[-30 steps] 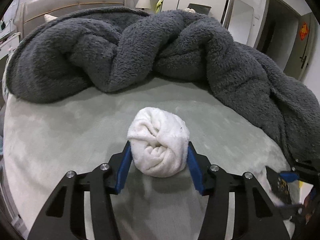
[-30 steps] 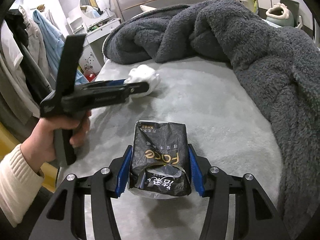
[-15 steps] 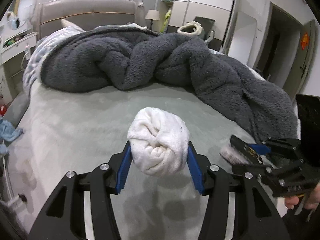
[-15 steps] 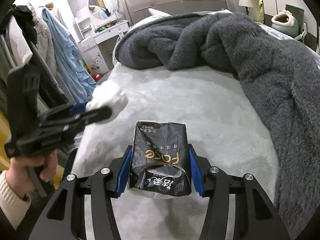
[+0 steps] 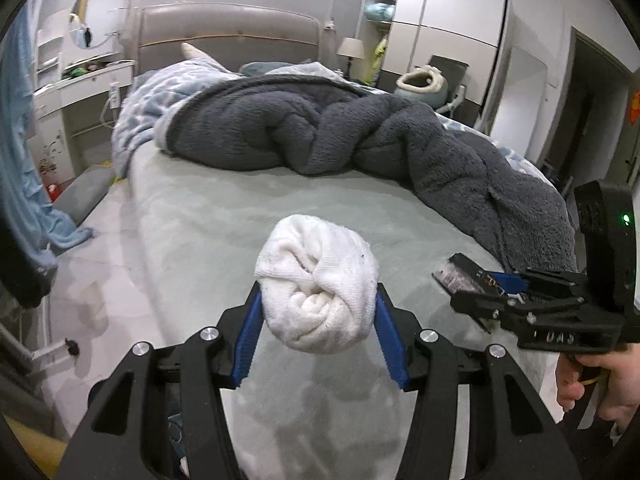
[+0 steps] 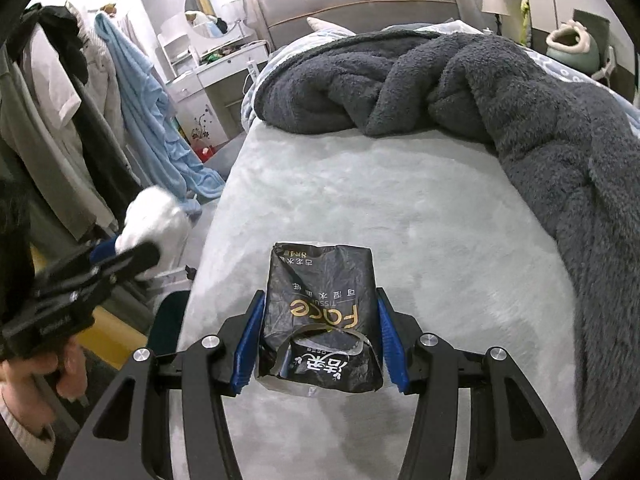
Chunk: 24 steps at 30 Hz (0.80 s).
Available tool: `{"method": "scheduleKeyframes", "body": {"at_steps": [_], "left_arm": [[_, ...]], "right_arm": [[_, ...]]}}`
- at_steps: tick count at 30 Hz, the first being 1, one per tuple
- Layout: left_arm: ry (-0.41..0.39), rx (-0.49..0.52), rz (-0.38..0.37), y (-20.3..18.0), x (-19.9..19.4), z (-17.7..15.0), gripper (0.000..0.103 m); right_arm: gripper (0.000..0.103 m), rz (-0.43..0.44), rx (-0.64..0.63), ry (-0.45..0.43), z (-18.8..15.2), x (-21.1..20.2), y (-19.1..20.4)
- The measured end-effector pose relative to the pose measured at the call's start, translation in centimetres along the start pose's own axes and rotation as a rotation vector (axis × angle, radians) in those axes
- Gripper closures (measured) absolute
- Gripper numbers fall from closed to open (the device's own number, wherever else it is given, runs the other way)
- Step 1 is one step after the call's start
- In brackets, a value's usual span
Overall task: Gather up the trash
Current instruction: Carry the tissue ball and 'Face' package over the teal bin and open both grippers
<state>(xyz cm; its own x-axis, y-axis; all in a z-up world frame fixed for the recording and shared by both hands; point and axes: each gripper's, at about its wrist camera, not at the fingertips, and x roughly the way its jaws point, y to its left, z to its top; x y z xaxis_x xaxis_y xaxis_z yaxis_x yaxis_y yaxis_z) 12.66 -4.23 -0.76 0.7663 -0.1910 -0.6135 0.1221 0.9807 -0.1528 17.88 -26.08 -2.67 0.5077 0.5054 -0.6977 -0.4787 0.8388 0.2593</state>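
My left gripper [image 5: 318, 322] is shut on a crumpled white tissue wad [image 5: 318, 290] and holds it in the air above the bed's near left corner. The wad also shows in the right wrist view [image 6: 154, 220], off the bed's left edge. My right gripper [image 6: 320, 334] is shut on a torn black tissue packet [image 6: 320, 320] with gold lettering, held above the bed sheet. In the left wrist view the right gripper [image 5: 476, 286] sits at the right with the packet [image 5: 460, 274] in it.
A pale grey-green bed sheet [image 6: 380, 200] covers the bed. A heaped dark grey fleece blanket [image 6: 500, 92] lies across the far and right side. Clothes on a rack [image 6: 80, 120] and a white dresser [image 6: 224, 76] stand left of the bed.
Both grippers have pulled back and up from the bed with their loads. The left one has swung out past the bed's left edge.
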Motion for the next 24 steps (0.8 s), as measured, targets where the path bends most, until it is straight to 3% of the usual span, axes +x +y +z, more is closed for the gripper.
{"method": "scheduleKeyframes", "body": {"at_steps": [7,24], "left_arm": [[0.007,-0.026,0.070,2.1,-1.7,-2.2,0.047],[0.126,-0.127,0.210,10.1,-0.9,-6.8,0.047]], "right_arm": [[0.050,0.009,0.038,0.002,-0.5,-0.1,2.5],[0.050,0.033,-0.110,0.044,1.1,3.8,11.2]]}}
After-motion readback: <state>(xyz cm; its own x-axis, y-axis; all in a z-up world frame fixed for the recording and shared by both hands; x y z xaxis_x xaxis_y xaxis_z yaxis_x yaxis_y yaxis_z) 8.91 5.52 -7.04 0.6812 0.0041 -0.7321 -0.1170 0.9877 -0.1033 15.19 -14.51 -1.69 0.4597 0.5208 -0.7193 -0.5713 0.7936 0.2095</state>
